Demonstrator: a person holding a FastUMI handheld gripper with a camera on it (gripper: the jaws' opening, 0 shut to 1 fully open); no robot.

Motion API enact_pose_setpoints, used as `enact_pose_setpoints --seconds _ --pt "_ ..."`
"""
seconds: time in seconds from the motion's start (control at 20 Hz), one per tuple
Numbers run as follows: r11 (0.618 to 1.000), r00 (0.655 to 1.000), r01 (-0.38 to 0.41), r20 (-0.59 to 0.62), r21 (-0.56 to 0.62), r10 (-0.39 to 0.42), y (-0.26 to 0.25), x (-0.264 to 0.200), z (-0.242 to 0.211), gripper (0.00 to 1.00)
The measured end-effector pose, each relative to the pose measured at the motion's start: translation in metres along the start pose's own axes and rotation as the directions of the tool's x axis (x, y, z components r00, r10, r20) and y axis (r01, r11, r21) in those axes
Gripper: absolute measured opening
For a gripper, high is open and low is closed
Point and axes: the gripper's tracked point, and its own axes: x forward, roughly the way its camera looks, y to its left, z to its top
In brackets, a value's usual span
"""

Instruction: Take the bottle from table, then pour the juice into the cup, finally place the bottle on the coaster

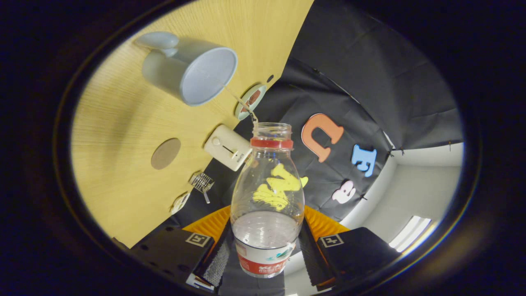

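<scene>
Now, gripper: the gripper [265,253] is closed on the bottle [267,197], both fingers [218,255] pressing its lower body from either side
Bottle: clear plastic, held between the fingers just above its red and white label, cap off, red ring below the open neck; it appears nearly empty
Tilt: the whole view is rolled, so the table [123,135] stands on edge beside the bottle
Stream: a thin thread of liquid [238,98] runs between the bottle's mouth and the rim of the cup
Cup: a pale grey cup [191,68] with a handle sits on the table, beyond the bottle's mouth, its opening facing the camera
Coaster: a round brown coaster [165,153] lies flat on the table, apart from the cup, nearer the fingers
Other things: a white box [228,147], a small round dish [250,100] and a little metal wire piece [201,182] lie along the table's edge
</scene>
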Motion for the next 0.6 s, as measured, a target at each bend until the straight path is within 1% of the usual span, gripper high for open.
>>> enact_pose_setpoints --seconds 0.1,0.2,0.3,0.45,0.6 --pt "0.999 1.000 0.025 -0.006 -0.030 -0.025 -0.009 -0.002 -0.003 0.82" --pt "0.999 0.999 0.036 -0.010 -0.036 -0.036 -0.020 0.003 -0.008 0.82" --pt "0.998 0.999 0.040 -0.009 -0.039 -0.041 -0.020 0.007 -0.008 0.82" --pt "0.994 0.998 0.069 -0.007 -0.084 -0.069 -0.025 0.008 -0.007 0.82" --pt "0.991 0.997 0.081 0.002 -0.110 -0.081 -0.028 0.009 -0.006 0.82"
